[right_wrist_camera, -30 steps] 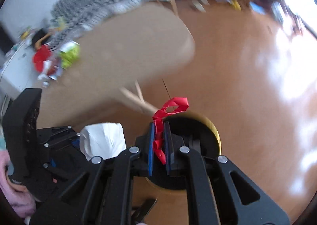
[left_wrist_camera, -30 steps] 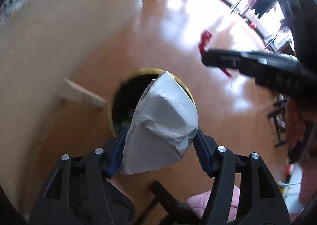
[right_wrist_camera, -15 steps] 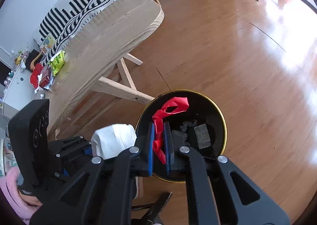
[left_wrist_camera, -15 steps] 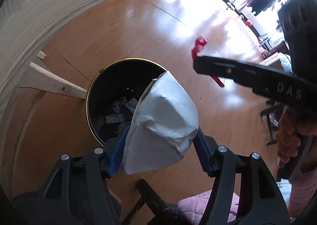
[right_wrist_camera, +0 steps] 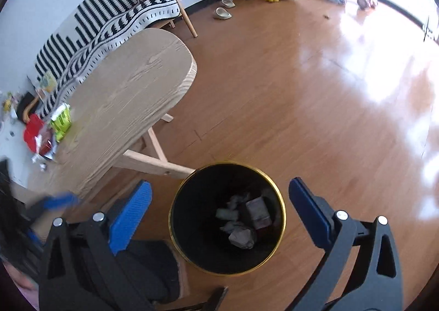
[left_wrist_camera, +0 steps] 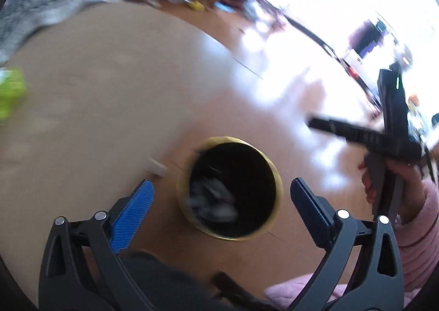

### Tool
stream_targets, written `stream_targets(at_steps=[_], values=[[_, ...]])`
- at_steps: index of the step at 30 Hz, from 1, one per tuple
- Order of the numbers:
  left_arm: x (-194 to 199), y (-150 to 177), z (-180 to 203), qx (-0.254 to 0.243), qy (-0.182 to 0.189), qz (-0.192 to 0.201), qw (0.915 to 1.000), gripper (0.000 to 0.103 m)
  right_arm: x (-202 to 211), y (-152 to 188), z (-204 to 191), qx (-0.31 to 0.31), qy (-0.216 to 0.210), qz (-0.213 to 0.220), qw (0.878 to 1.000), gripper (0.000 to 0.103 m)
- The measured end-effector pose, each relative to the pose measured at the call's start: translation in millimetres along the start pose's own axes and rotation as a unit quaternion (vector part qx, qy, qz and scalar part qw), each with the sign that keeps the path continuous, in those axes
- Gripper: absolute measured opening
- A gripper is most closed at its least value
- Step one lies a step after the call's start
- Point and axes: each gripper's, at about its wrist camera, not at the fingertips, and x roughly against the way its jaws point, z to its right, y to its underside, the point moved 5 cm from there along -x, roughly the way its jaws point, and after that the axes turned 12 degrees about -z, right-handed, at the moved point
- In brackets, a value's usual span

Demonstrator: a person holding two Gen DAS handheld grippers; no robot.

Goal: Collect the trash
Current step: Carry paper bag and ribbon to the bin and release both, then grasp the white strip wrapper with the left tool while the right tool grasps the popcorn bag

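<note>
Both claws, left claw [left_wrist_camera: 221, 195] and right claw [right_wrist_camera: 219, 195], hang wide open and empty above the bin [right_wrist_camera: 175, 226] at 6 o'clock, likely for dropping; more trash [right_wrist_camera: 61, 120] on worktop [right_wrist_camera: 131, 91] at 9.

Count, both views: one bin [right_wrist_camera: 175, 217], two grippers.
One wooden worktop [right_wrist_camera: 131, 91]; two slippers [right_wrist_camera: 223, 9] on the floor; one striped blanket [right_wrist_camera: 115, 17]; several crumpled scraps [right_wrist_camera: 241, 238] inside the bin, number unclear; left gripper [left_wrist_camera: 221, 195], right gripper [right_wrist_camera: 219, 195].
</note>
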Motion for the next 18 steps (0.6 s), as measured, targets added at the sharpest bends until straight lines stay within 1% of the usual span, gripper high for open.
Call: stream_targets(at_steps=[1, 2, 3, 4, 5, 6, 7, 8, 9, 12, 13, 14, 18], values=[[13, 2, -18, 0.013, -0.016, 0.012, 0.9997, 0.097, -5, -3, -9, 0.012, 0.005, -0.001, 1.000, 0.097], [31, 6, -45, 0.036, -0.045, 0.028, 0.9979, 0.097, -9, -7, -18, 0.022, 0.007, 0.001, 1.000, 0.097], [44, 9, -64, 0.054, -0.067, 0.037, 0.9956, 0.097, -14, -11, -34, 0.037, 0.008, 0.006, 0.999, 0.097], [60, 17, -97, 0.086, -0.100, 0.050, 0.9900, 0.097, -19, -15, -47, 0.050, 0.006, 0.007, 0.999, 0.097], [72, 25, -122, 0.113, -0.125, 0.059, 0.9840, 0.097, -23, -19, -62, 0.064, 0.002, 0.007, 0.998, 0.097], [87, 37, -158, 0.154, -0.156, 0.069, 0.9733, 0.097, -27, -23, -82, 0.081, -0.004, 0.008, 0.997, 0.097], [98, 48, -186, 0.189, -0.179, 0.076, 0.9624, 0.097, -29, -27, -98, 0.094, -0.009, 0.010, 0.995, 0.097], [105, 56, -206, 0.218, -0.194, 0.078, 0.9533, 0.097, -33, -32, -118, 0.109, -0.016, 0.013, 0.994, 0.097], [115, 69, -237, 0.263, -0.207, 0.080, 0.9390, 0.097, -36, -36, -136, 0.123, -0.022, 0.016, 0.992, 0.097], [126, 90, -298, 0.348, -0.208, 0.086, 0.9101, 0.097, -44, -54, -206, 0.170, -0.052, 0.032, 0.984, 0.097], [126, 93, -316, 0.363, -0.211, 0.086, 0.9033, 0.097, -46, -58, -222, 0.177, -0.060, 0.035, 0.982, 0.097], [129, 92, -323, 0.371, -0.213, 0.086, 0.9000, 0.097, -50, -64, -245, 0.187, -0.071, 0.036, 0.979, 0.097], [114, 78, -366, 0.389, -0.209, 0.080, 0.8936, 0.097, -77, -84, -326, 0.224, -0.092, 0.031, 0.970, 0.097]])
